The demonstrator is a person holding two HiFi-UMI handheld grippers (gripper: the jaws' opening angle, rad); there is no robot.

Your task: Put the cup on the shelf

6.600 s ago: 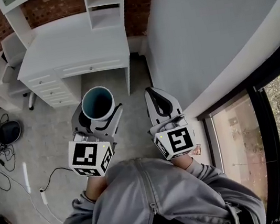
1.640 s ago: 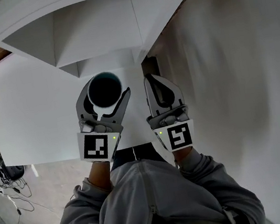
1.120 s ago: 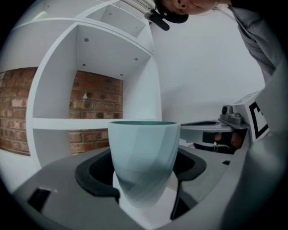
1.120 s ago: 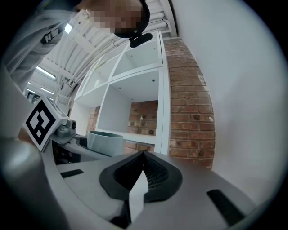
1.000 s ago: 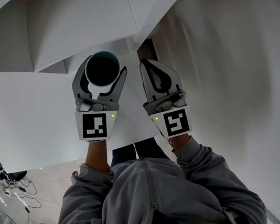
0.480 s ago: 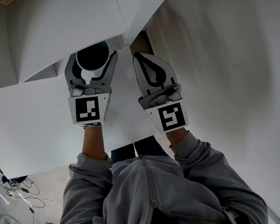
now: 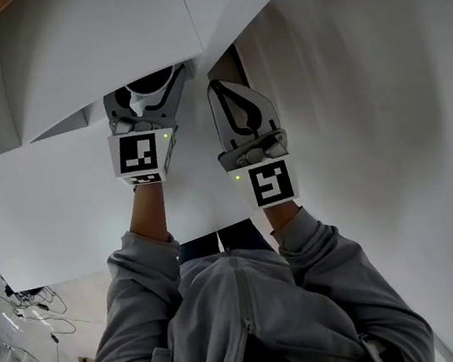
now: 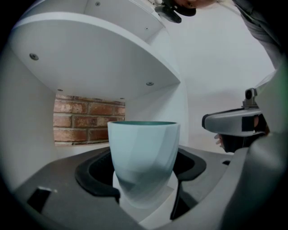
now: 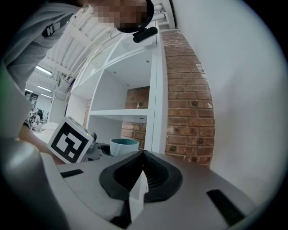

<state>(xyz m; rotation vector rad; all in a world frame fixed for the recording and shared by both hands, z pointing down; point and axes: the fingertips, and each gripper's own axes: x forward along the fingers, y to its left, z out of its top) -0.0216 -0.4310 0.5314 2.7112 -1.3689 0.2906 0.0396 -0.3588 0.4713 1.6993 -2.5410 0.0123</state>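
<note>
Pale blue-green cup [image 8: 143, 157], item one: upright, teal inside, clamped low on its body between the dark pads of my left gripper [image 7: 147, 94], whose jaws stand wide around it; I cannot see its base resting on anything. Item two: right gripper [image 9: 143, 157], jaws closed together on nothing, carried just beside the left, idle. Item three: white shelf [image 8: 72, 148], an open bay whose floor lies just ahead of and below the cup, with the upper board [image 8: 103, 58] close overhead; in the head view the cup's rim is partly tucked under that board's edge. Item four: brick wall [image 8: 87, 120], closing the back of the bay. Handling note, my judgement: carry the cup level and straight in, mind the rim under the upper board, lower until the base sits flat well in from the front edge, only then part the jaws, and draw straight back so neither pad tips it
</note>
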